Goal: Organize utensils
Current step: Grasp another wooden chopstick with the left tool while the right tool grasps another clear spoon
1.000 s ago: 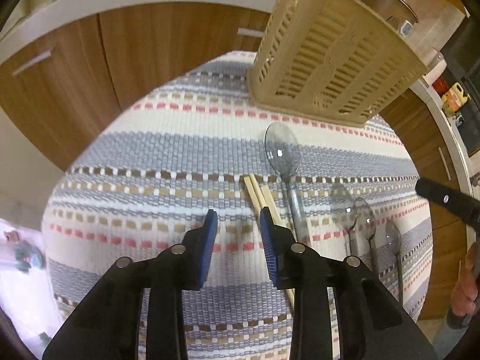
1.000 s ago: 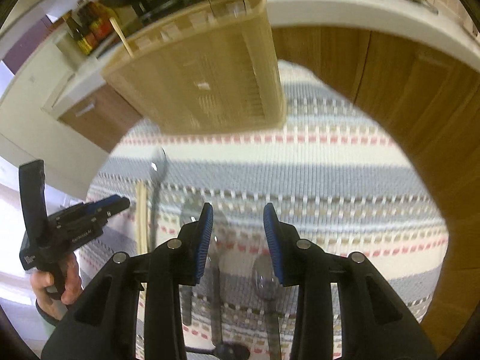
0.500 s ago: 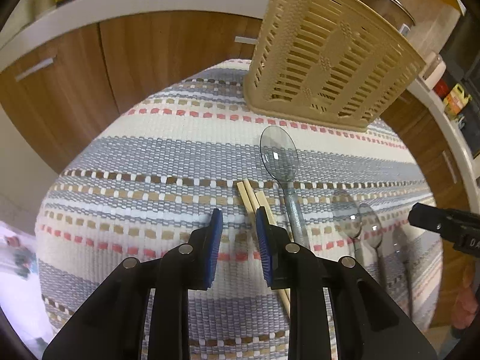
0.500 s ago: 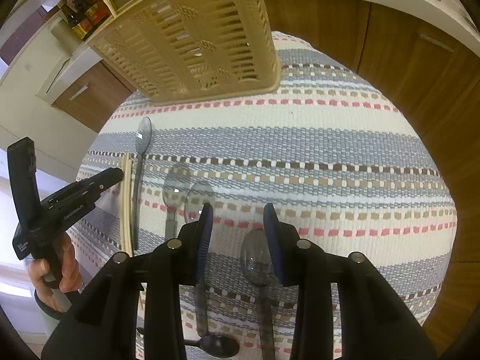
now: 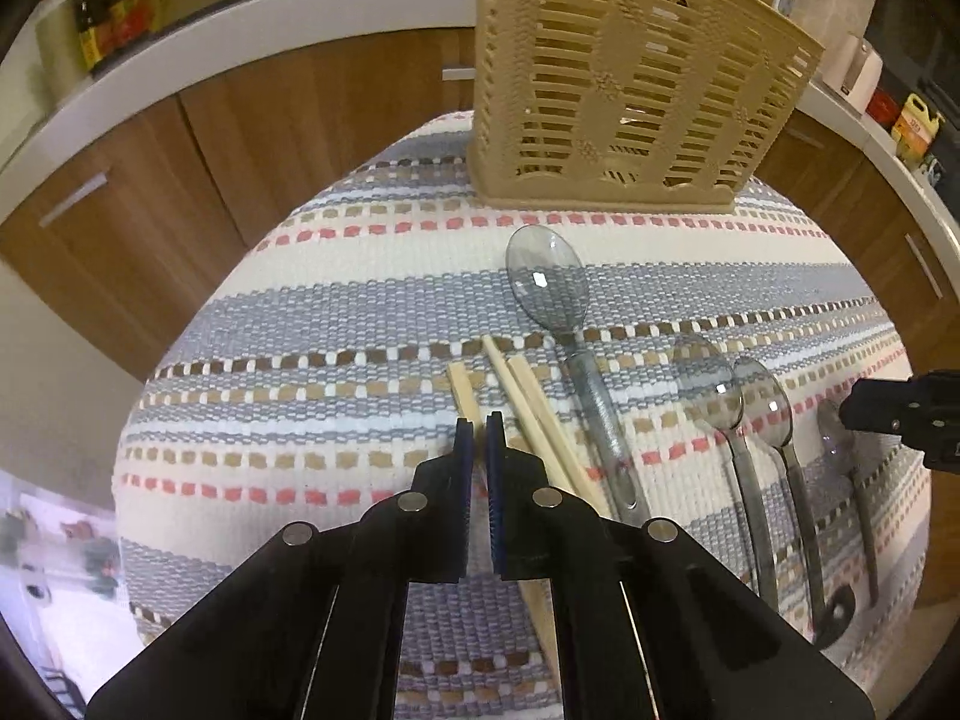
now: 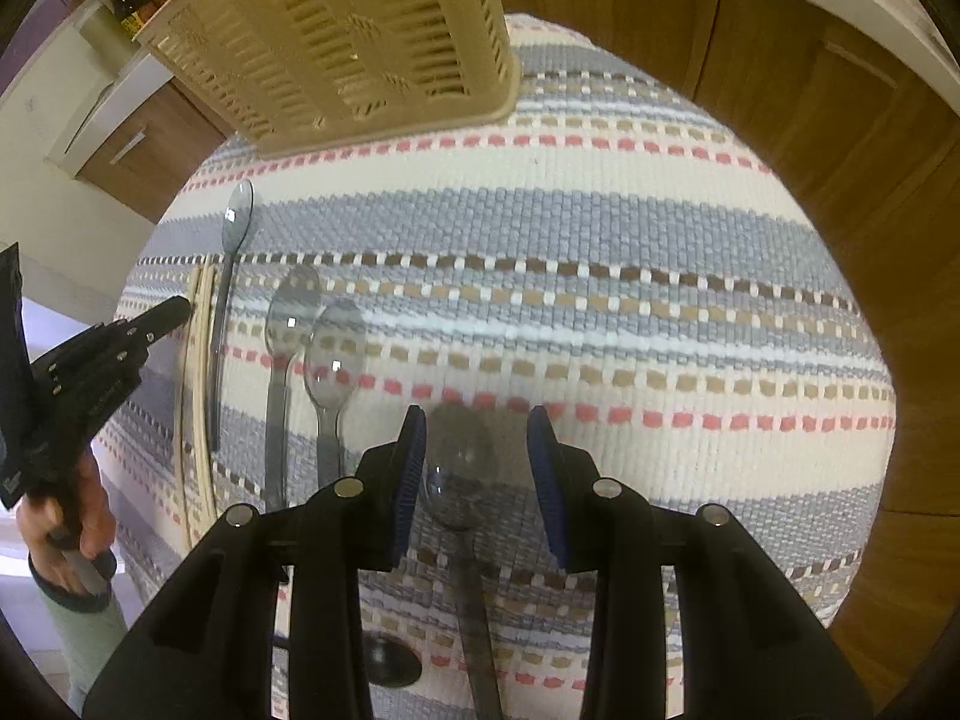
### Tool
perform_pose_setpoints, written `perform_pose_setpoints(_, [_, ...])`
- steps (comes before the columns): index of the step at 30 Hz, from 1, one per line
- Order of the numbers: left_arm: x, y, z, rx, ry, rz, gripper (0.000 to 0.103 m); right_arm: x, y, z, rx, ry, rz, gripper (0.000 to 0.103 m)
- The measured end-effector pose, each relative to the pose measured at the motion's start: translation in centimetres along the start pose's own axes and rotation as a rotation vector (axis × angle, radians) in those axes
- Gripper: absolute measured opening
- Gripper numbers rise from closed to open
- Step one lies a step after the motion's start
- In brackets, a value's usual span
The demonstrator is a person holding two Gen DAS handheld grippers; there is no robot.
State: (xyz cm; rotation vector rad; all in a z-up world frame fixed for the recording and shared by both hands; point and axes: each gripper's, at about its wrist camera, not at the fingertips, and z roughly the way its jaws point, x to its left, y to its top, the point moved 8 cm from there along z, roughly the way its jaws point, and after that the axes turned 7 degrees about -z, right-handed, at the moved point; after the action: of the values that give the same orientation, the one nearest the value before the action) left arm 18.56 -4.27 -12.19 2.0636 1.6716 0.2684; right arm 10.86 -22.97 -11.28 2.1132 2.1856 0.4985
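My left hand-held gripper has its jaws pinched onto one chopstick — its blunt end pokes out just ahead of the pads. Two more chopsticks lie just right of it, then a big spoon ahead and to the right. The basket stands farther ahead on the striped cloth. My right hand-held gripper is partly open, straddling a clear spoon — the bowl lies between the pads, and I can't tell whether they touch it. Two spoons lie to its left.
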Motion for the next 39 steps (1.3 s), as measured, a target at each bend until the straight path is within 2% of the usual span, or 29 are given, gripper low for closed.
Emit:
perform_pose_setpoints(5, [2.7,-0.2,-0.3,0.032,-0.012,-0.040,0.000,0.7,-0.6,0.0,0.017,-0.005,-0.040,0.032])
perform_pose_setpoints(8, [3.2,-0.2,-0.5,0.048,-0.055,-0.066,0.000,2.3,-0.5,-0.1,0.009,0.029,-0.061,0.032])
perform_pose_setpoints(9, [3.2,-0.2,-0.6,0.055,-0.091,-0.082,0.000,2.9,-0.3,-0.1,0.002,0.042,-0.067,0.032])
perform_pose_setpoints(12, [2.9,-0.1,-0.7,0.070,-0.171,-0.122,0.002,4.8,0.4,0.3,-0.011,0.065,-0.082,0.032])
perform_pose_setpoints(16, [2.7,0.1,-0.6,0.069,-0.187,-0.135,0.010,6.3,1.1,1.7,-0.011,0.037,-0.105,0.032])
perform_pose_setpoints(18, [2.6,0.3,-0.2,0.059,-0.149,-0.135,0.017,7.2,1.3,2.3,-0.003,0.013,-0.125,0.032])
perform_pose_setpoints(21, [1.8,0.8,0.3,0.038,-0.091,-0.104,0.020,8.2,1.4,2.8,-0.014,-0.070,-0.184,0.032])
perform_pose_setpoints(22, [1.7,0.9,0.3,0.033,-0.070,-0.089,0.021,8.2,1.3,2.9,-0.015,-0.102,-0.202,0.029])
perform_pose_setpoints(23, [1.5,1.0,0.5,0.030,-0.059,-0.076,0.022,8.3,1.1,2.8,-0.016,-0.141,-0.222,0.021])
perform_pose_setpoints(24, [1.4,1.0,0.4,0.028,-0.049,-0.065,0.022,8.2,1.1,2.7,-0.014,-0.157,-0.234,0.019])
perform_pose_setpoints(29, [0.9,1.2,0.7,0.043,0.013,-0.025,0.022,7.1,0.9,2.4,0.004,-0.122,-0.209,0.017])
perform_pose_setpoints(34, [-0.3,1.4,1.3,0.061,0.074,0.013,0.025,7.1,1.3,2.5,0.037,-0.122,-0.253,0.017])
perform_pose_setpoints(37, [-0.7,1.5,1.4,0.057,0.106,0.028,0.025,7.3,1.7,2.6,0.031,-0.115,-0.267,0.016])
perform_pose_setpoints(39, [-1.2,1.6,1.7,0.057,0.119,0.025,0.025,7.4,2.0,2.8,0.014,-0.119,-0.277,0.012])
